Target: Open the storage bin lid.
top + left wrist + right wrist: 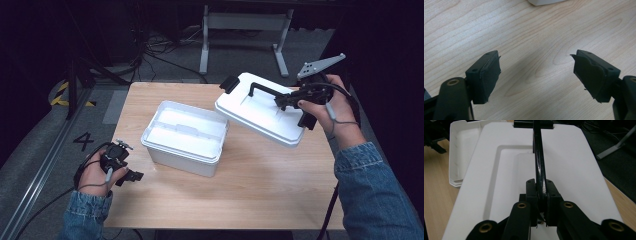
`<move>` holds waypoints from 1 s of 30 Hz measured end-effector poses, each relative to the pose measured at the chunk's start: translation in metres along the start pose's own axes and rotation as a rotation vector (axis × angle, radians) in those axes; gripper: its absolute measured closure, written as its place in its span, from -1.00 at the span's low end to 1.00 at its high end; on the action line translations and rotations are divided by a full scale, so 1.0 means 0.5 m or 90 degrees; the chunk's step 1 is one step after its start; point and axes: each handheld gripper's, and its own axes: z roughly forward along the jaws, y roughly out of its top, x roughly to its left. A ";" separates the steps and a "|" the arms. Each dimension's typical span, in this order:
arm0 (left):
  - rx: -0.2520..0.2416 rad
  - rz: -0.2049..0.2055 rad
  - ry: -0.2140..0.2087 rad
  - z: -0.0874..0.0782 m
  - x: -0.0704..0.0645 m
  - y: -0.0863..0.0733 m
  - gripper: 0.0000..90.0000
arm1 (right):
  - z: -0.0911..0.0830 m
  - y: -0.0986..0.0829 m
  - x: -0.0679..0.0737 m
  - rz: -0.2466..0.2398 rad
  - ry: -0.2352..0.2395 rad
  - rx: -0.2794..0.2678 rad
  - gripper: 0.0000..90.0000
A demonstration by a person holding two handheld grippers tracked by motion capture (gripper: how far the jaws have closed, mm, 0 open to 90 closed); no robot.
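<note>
Aloft, right gripper (541, 195) pinching white lid's (260, 111) black handle (538, 157), near bench's (240, 200) far right corner; left gripper (536, 75) spread, near-left edge, beside open box (184, 137).

We see a white lid (260, 112) with a black handle (263, 90), lifted and tilted above the table; the white box (184, 137) lies open beside it, apparently empty.

One white box (183, 139), one white lid (260, 111) with one black handle (264, 90), two tongs (134, 175) (283, 101) and one table (250, 190) are counted
</note>
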 end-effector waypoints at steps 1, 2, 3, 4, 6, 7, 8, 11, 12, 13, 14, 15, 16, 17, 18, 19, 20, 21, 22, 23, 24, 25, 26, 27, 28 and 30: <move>0.000 0.000 0.000 0.000 0.000 0.000 -0.51 | 0.000 0.000 0.000 0.000 0.000 0.000 0.89; 0.000 0.000 0.001 0.000 0.000 0.000 -0.51 | -0.001 -0.004 -0.003 0.005 -0.001 0.000 0.89; 0.000 0.000 0.002 0.000 0.001 0.000 -0.51 | -0.003 -0.010 -0.009 0.009 -0.005 0.001 0.89; 0.001 0.000 0.002 0.000 0.001 0.000 -0.51 | -0.004 -0.015 -0.014 0.012 -0.007 -0.001 0.89; 0.002 0.003 0.006 0.000 0.000 -0.001 -0.51 | -0.005 -0.023 -0.022 0.017 -0.008 -0.003 0.89; 0.003 0.004 0.010 0.001 -0.001 -0.001 -0.50 | -0.006 -0.027 -0.027 0.020 -0.012 -0.001 0.89; 0.001 0.004 0.012 0.001 -0.001 -0.001 -0.50 | -0.006 -0.031 -0.031 0.023 -0.014 -0.001 0.89; 0.002 0.009 0.017 0.002 -0.002 -0.001 -0.49 | -0.003 -0.045 -0.047 0.032 -0.019 0.004 0.89; 0.002 0.009 0.017 0.002 -0.002 -0.001 -0.49 | -0.002 -0.050 -0.052 0.035 -0.021 0.006 0.89; 0.002 0.005 0.014 0.002 -0.003 -0.001 -0.49 | -0.001 -0.056 -0.057 0.039 -0.023 0.007 0.89; 0.002 0.005 0.015 0.001 -0.002 -0.001 -0.49 | 0.000 -0.061 -0.062 0.045 -0.025 0.008 0.89; 0.002 0.002 0.013 0.002 -0.002 -0.001 -0.49 | 0.002 -0.067 -0.066 0.047 -0.027 0.007 0.89; 0.001 0.005 0.015 0.002 -0.001 -0.001 -0.49 | 0.004 -0.072 -0.069 0.049 -0.033 0.006 0.89; 0.001 0.002 0.013 0.002 -0.001 -0.001 -0.49 | 0.006 -0.078 -0.073 0.052 -0.037 0.006 0.89; 0.002 0.004 0.012 0.003 0.000 -0.001 -0.50 | 0.009 -0.083 -0.077 0.053 -0.041 0.008 0.89; 0.003 0.002 0.012 0.003 -0.001 -0.001 -0.50 | 0.013 -0.089 -0.080 0.059 -0.043 0.012 0.89; 0.004 0.003 0.011 0.004 -0.001 -0.001 -0.50 | 0.016 -0.094 -0.084 0.060 -0.044 0.015 0.89; 0.004 0.004 0.012 0.004 0.000 -0.001 -0.49 | 0.020 -0.100 -0.087 0.063 -0.045 0.018 0.89; 0.004 0.004 0.012 0.005 0.000 -0.001 -0.49 | 0.025 -0.106 -0.090 0.064 -0.047 0.021 0.89; 0.004 0.004 0.012 0.005 0.000 -0.001 -0.50 | 0.029 -0.112 -0.093 0.065 -0.047 0.024 0.89; 0.004 0.004 0.012 0.005 0.000 -0.001 -0.50 | 0.035 -0.118 -0.095 0.067 -0.047 0.026 0.89; 0.004 0.004 0.012 0.005 0.000 -0.001 -0.50 | 0.040 -0.124 -0.097 0.070 -0.048 0.027 0.89; 0.004 0.005 0.012 0.005 0.000 -0.001 -0.50 | 0.046 -0.130 -0.099 0.067 -0.052 0.029 0.89; 0.004 0.005 0.013 0.005 0.000 -0.001 -0.50 | 0.052 -0.136 -0.101 0.066 -0.054 0.032 0.89; 0.003 0.005 0.012 0.005 0.000 -0.001 -0.50 | 0.058 -0.142 -0.103 0.065 -0.056 0.034 0.89; 0.004 0.005 0.012 0.005 0.000 -0.001 -0.50 | 0.071 -0.154 -0.106 0.071 -0.055 0.037 0.89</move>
